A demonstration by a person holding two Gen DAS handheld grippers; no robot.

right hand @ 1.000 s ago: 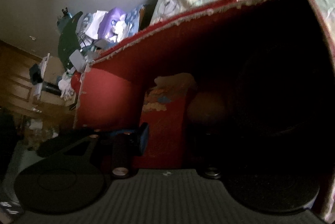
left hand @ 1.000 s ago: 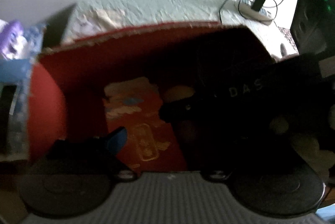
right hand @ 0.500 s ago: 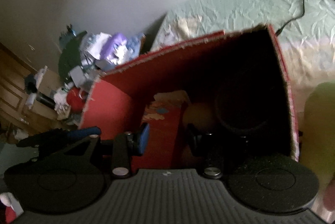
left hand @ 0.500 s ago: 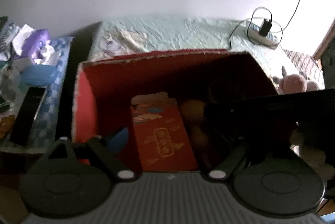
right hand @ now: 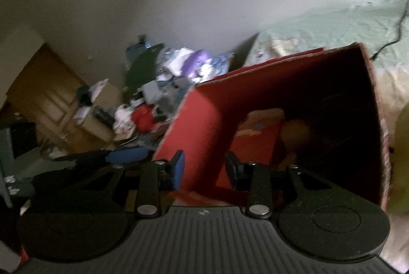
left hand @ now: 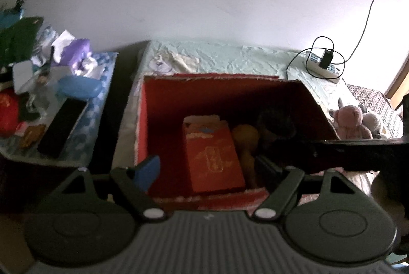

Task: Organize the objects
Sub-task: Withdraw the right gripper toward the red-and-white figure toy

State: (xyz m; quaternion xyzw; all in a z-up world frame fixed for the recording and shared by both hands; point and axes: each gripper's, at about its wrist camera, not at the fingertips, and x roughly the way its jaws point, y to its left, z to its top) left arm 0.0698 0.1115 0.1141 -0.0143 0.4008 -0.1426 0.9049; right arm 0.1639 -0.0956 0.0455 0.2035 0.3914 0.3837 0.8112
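The red box sat open-topped on the pale green bedspread, filling the centre of the left wrist view from about 9 o'clock round to 3 o'clock. Inside it, a red packet with gold print leaned against the near wall, with a yellowish rounded object just beside it at its 3 o'clock and a dark round object further toward 3 o'clock, too shadowed to identify. The left gripper hovered over the near rim with its fingers spread wide and nothing between them; its blue-padded finger lay at 8 o'clock. At 3 o'clock a dark bar crossed in front of the box's right corner, partly hiding it. The right gripper also stood apart and empty, its fingers straddling the box's near left corner in the right wrist view, whether touching it could not be told. At 2 o'clock in the left view a power strip with a plugged charger rested on the bedspread, and a pink plush toy sat at 3 o'clock beside the box. At 9 o'clock a cluttered side table held a black phone.
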